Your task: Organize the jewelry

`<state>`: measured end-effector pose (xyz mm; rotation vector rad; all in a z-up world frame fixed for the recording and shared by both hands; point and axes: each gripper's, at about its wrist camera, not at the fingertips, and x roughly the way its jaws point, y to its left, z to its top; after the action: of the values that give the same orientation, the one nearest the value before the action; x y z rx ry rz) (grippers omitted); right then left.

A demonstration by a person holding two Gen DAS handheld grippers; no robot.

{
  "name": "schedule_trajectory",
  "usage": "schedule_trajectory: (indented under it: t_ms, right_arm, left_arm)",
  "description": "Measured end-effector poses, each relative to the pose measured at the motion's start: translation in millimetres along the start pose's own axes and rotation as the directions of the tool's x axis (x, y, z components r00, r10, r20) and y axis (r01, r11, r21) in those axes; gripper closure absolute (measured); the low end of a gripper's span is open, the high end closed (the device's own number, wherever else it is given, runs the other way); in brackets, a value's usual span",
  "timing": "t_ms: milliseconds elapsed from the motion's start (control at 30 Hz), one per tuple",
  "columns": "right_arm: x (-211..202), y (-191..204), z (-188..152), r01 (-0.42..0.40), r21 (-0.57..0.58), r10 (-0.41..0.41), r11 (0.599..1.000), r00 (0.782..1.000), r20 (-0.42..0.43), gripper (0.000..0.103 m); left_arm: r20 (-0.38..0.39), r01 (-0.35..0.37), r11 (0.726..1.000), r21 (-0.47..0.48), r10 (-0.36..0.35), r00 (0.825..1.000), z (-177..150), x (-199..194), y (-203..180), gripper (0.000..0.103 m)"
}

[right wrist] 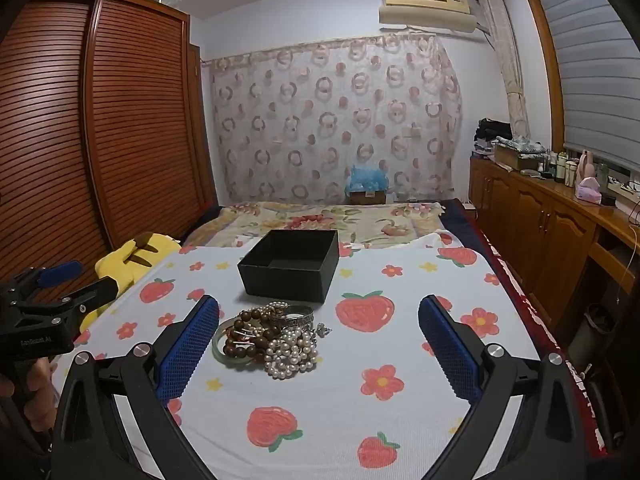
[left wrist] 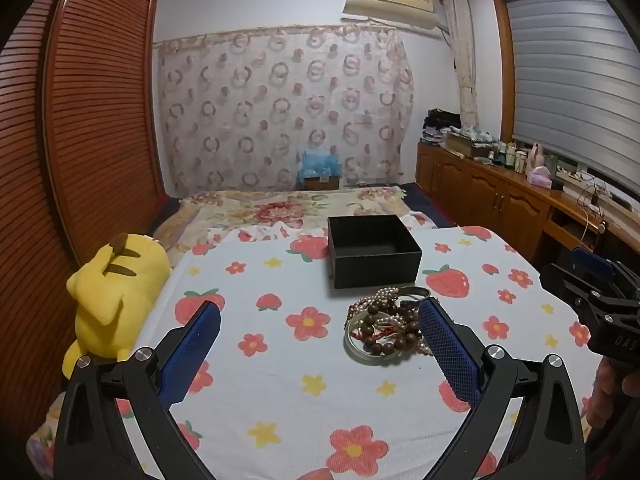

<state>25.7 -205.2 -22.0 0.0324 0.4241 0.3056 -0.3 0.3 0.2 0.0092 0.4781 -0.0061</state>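
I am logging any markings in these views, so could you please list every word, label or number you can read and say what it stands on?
"GenRobot.AI", faint and only roughly legible: on the black body of the left claw, right wrist view.
"DAS", cut off at the frame edge: on the black body of the right claw, left wrist view.
Air conditioner label: too small to read.
Bottles on the sideboard: too blurred to read.

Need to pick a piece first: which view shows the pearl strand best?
The right wrist view: the pearl strand lies heaped in front, unobstructed. In the left wrist view it shows only in bits, under the wooden beads and behind a finger.
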Motion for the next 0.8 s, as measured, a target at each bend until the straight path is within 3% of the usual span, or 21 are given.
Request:
schedule_trajectory:
  t_ms: [800]
  right_arm:
    - [-1.4,0.9,1.2,-0.001,-0.002,0.001,1.0,1.0,0.006,0.002]
  left_arm:
    - [0.002,0.0,1.0,0.012,0.0,1.0,-0.1,0.4,-1.3,0.007]
